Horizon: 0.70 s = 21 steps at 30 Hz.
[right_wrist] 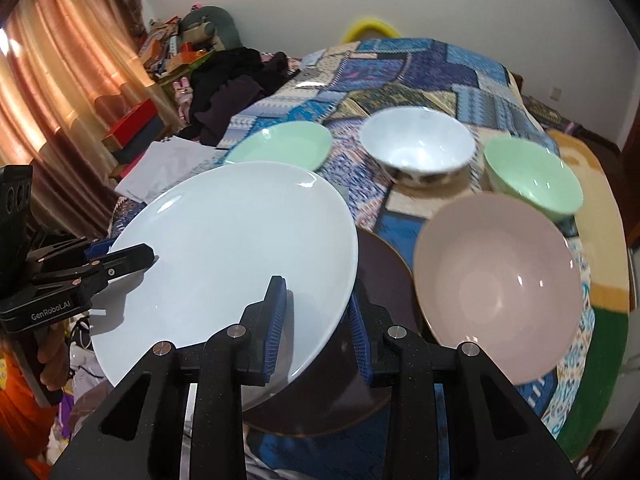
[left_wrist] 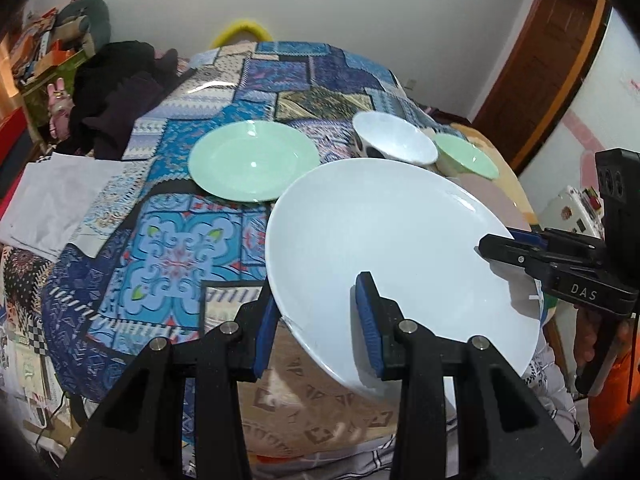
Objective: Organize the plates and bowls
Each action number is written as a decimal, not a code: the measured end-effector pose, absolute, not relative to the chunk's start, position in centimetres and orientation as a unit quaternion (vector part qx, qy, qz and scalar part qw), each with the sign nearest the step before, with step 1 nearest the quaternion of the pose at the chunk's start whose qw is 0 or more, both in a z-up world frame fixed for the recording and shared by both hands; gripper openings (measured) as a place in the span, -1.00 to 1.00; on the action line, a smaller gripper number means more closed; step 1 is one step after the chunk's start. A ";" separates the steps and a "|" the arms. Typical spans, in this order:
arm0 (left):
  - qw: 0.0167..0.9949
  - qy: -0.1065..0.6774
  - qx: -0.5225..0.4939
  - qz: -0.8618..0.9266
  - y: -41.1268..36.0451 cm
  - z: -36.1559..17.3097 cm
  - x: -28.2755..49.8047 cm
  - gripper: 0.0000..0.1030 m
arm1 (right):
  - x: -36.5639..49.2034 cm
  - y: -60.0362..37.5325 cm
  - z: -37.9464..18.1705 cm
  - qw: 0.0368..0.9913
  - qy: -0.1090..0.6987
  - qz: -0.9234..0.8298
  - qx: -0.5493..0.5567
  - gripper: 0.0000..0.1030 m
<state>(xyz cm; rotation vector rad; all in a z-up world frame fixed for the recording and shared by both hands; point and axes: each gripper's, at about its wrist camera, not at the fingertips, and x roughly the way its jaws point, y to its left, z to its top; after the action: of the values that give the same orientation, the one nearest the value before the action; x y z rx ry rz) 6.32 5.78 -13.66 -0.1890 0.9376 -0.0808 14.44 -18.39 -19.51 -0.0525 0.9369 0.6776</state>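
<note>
White plate (left_wrist: 392, 240) hangs tilted above the patchwork-covered counter (left_wrist: 192, 240); your left gripper (left_wrist: 320, 324) and right gripper (right_wrist: 316, 320) each clamp its rim between blue fingers (left_wrist: 366, 320), near the pink bowl (right_wrist: 496, 288).

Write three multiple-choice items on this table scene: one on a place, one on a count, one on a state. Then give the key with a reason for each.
1. Where is the green plate?
A. flat on the patchwork cloth
B. inside the pink bowl
C. on the floor

2. How many green dishes are there?
A. one
B. two
C. four

3. How is the white plate held?
A. by no gripper
B. by one gripper
C. by both grippers, at opposite rims

Key: 1 A, it lies alone on the cloth. 2 B, the green plate and one green bowl. 3 C, the left gripper and right gripper each have fingers either side of its rim, and it hangs tilted above the table.
</note>
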 end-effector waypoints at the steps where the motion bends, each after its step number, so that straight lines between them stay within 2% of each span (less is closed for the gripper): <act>1: 0.885 0.455 -0.089 -0.042 5.4 -14.0 6.5 -0.27 | 14.4 -18.7 -19.8 0.836 0.446 0.318 -0.021 -0.45; 21: 0.859 0.505 -0.075 -0.051 3.0 -18.5 8.1 -0.27 | 14.3 -21.6 -23.9 0.816 0.491 0.304 0.015 -0.45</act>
<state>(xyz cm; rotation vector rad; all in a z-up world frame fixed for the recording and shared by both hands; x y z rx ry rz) 8.09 2.98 -18.51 -0.1573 1.0596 -0.1064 14.33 -21.58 -23.93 0.0310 1.0462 0.6481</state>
